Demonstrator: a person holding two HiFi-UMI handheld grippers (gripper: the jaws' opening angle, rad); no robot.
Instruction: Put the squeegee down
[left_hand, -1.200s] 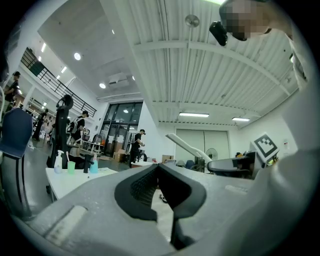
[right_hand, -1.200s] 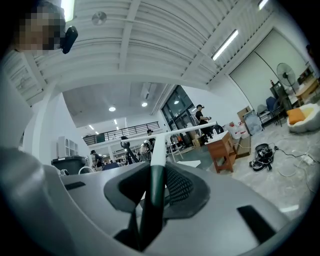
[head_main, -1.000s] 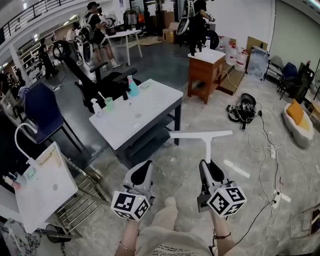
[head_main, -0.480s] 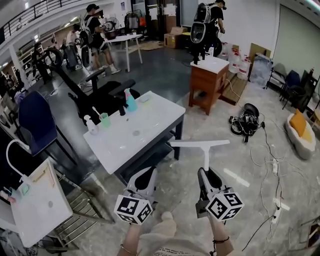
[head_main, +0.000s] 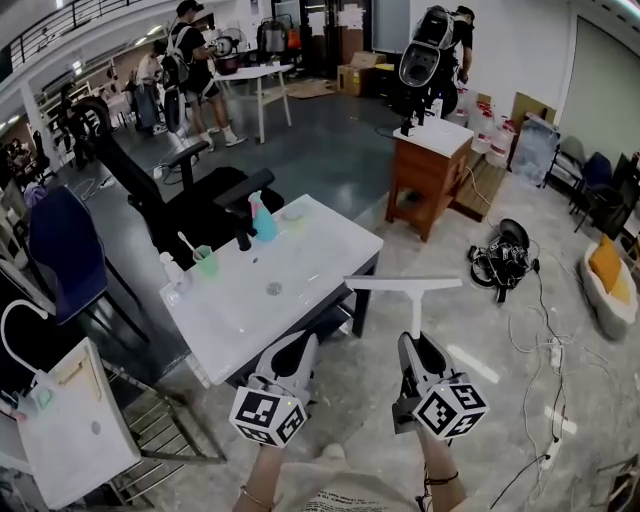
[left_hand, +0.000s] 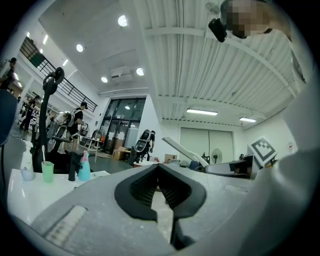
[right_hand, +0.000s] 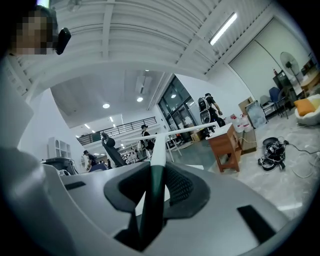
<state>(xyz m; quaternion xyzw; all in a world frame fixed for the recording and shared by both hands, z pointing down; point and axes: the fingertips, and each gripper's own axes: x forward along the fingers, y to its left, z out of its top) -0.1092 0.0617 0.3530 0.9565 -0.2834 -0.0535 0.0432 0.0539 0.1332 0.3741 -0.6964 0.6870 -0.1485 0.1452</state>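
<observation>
The right gripper (right_hand: 157, 174) has its jaws clamped on the dark handle of the white T-shaped squeegee (head_main: 404, 284), held level in the air just beside the white desk (head_main: 322, 243). The left gripper (left_hand: 159, 169) has its jaws together and empty. It looks like the carrying step; next, reach over the desk, lower, and release

Left gripper (head_main: 298, 346) jaws together; right gripper (head_main: 416, 343) jaws on squeegee (head_main: 403, 284); both level

Handle end of the squeegee (head_main: 405, 284) lost inside the right gripper (head_main: 418, 340), arms (head_main: 441, 484) cropped by the bottom edge.
</observation>
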